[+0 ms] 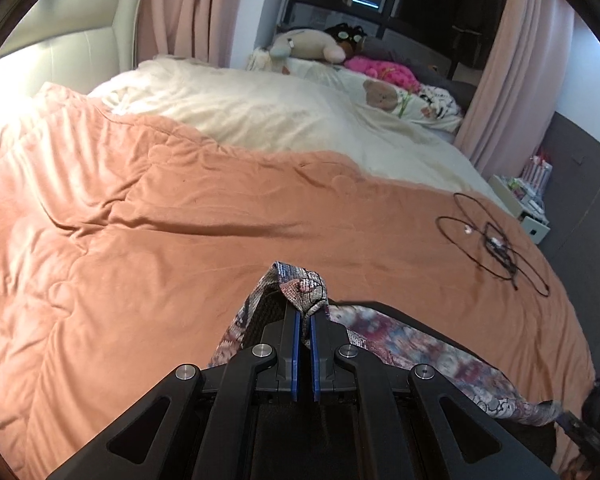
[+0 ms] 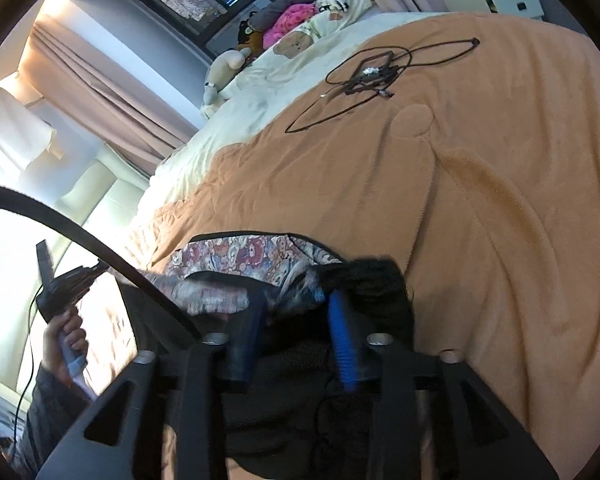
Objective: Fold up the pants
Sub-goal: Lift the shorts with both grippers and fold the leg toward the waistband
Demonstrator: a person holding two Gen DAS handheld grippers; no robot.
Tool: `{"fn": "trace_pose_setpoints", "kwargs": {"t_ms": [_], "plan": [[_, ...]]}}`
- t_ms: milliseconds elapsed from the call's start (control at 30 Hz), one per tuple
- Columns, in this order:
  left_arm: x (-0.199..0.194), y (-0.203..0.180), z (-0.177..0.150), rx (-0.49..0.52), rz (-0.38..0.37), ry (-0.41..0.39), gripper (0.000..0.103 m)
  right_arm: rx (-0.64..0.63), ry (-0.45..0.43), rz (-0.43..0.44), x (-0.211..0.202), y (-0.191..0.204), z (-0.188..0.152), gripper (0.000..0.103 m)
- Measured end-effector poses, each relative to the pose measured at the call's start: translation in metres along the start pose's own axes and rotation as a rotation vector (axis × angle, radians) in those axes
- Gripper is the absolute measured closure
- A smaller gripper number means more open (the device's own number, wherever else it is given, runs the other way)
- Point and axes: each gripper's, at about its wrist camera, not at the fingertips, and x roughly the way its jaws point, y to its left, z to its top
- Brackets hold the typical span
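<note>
Folding is only starting: we are pinching the patterned pants (image 1: pixel 300 290) in the closed left tool (image 1: pixel 305 320) above the orange blanket (image 1: pixel 160 220), while our right tool (image 2: pixel 296 304) (jaws apart) is gripping nothing.

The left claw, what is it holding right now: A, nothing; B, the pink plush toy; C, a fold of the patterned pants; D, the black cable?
C: the left claw is shut on a bunched fold of the patterned pants, while the black cable lies apart on the orange blanket.
</note>
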Motion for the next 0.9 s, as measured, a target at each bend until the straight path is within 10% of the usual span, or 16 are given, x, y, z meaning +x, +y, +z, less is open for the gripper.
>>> {"fn": "trace_pose_setpoints", "kwargs": {"t_ms": [67, 233, 700, 900], "plan": [[0.014, 0.005, 0.004, -0.014, 0.0, 0.008, 0.097, -0.016, -0.049, -0.031, -0.01, -0.004, 0.0, 0.018], [0.039, 0.02, 0.005, -0.039, 0.031, 0.039, 0.042, -0.072, -0.028, -0.081, -0.015, -0.006, -0.003, 0.018], [0.081, 0.022, -0.024, 0.158, 0.143, 0.146, 0.043, -0.221, 0.097, -0.117, 0.027, 0.014, 0.021, 0.025], [0.109, 0.017, -0.02, 0.221, 0.141, 0.136, 0.052, -0.243, 0.138, -0.113, 0.048, 0.013, 0.028, 0.056]]}}
